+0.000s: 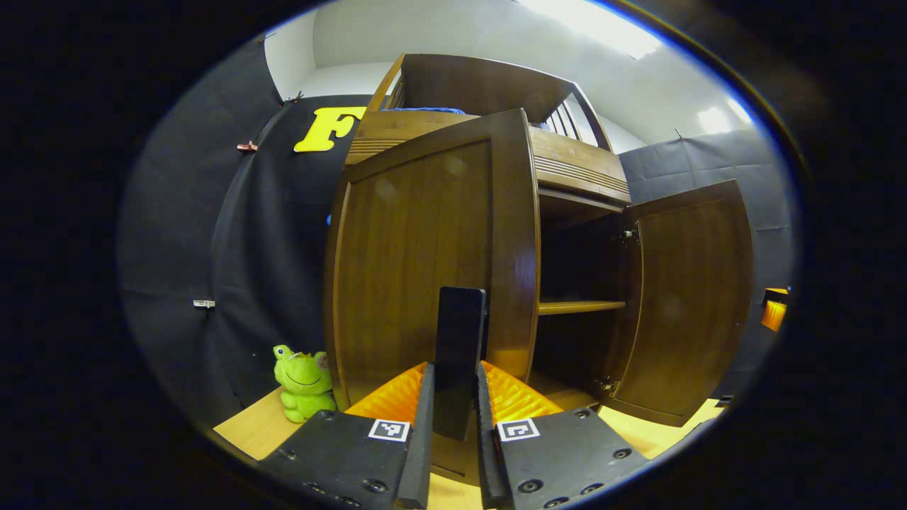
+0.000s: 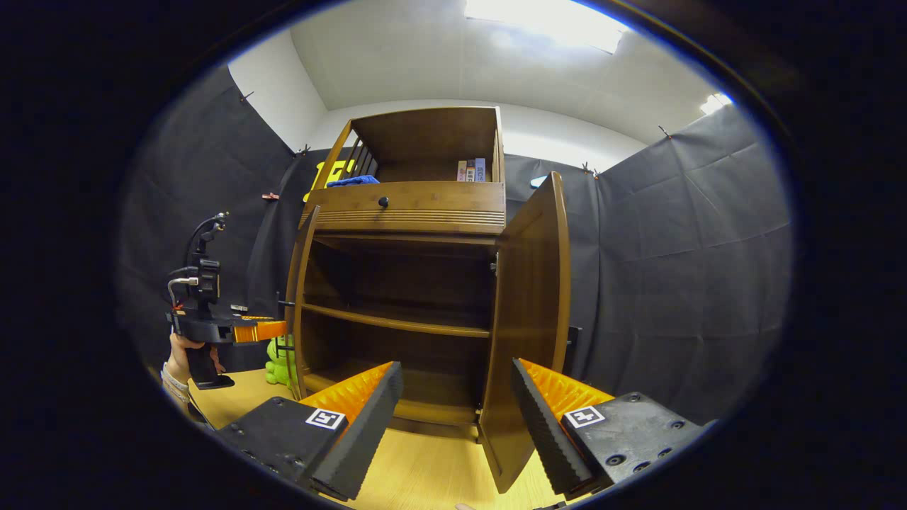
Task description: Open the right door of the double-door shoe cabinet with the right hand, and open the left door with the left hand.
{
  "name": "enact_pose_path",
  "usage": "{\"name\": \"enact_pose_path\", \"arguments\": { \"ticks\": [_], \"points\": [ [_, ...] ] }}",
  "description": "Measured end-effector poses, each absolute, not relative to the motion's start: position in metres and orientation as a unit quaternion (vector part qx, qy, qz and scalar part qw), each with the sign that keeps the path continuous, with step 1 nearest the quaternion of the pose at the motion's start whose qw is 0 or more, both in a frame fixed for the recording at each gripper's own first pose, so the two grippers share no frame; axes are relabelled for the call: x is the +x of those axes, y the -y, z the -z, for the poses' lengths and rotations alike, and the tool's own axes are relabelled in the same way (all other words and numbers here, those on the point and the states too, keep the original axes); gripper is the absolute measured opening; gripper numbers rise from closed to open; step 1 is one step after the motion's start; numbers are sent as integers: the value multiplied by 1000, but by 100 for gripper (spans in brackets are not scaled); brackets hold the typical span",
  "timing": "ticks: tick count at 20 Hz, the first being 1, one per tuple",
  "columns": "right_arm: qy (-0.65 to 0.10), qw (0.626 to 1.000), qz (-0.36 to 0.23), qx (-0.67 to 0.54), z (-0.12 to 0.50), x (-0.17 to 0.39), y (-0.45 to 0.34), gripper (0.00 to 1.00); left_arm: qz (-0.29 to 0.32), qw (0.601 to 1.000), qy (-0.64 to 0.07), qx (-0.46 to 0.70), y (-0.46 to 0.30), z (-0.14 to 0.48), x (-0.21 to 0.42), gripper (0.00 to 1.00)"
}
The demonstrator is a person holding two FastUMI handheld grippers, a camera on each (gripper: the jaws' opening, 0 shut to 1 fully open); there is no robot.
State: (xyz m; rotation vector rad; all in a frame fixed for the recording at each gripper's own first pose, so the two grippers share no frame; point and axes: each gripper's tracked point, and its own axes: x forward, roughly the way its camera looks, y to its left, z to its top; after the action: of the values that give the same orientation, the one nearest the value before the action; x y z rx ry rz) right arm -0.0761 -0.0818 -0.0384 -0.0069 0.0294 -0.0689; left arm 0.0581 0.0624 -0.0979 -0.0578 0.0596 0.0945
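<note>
Wooden cabinet [image 2: 411,205] doors open; left gripper [image 1: 453,418] apparently clamps flat handle [image 1: 459,354].

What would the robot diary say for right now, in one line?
left hand-held gripper: shut on left door handle | right hand-held gripper: open | left door: partly open | right door: open

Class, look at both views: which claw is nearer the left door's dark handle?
Left. The left claw is clamped on the handle of the left door; the right claw hangs open, apart, by the right door.

There is 1 shoe cabinet [image 2: 418,283] with 2 doors, the left door [image 1: 425,262] and the right door [image 2: 528,319], both swung open. 1 green plush frog [image 1: 305,382] sits left of the left fingers [image 1: 418,439], and 1 blue cloth [image 2: 353,181] lies above them.
</note>
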Motion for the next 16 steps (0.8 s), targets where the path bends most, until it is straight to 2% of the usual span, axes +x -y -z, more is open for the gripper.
{"name": "enact_pose_path", "arguments": {
  "ticks": [7,10,16],
  "points": [
    [-11,1000,10,-11,34,-73,56,96,-71,997,-30,-24,-86,95,26,28],
    [-11,1000,-5,-9,31,-69,44,96,-77,996,-32,-24,-97,96,15,22],
    [-8,1000,-23,-2,31,-63,25,97,-83,995,-33,-43,-117,95,-1,22]
  ]
}}
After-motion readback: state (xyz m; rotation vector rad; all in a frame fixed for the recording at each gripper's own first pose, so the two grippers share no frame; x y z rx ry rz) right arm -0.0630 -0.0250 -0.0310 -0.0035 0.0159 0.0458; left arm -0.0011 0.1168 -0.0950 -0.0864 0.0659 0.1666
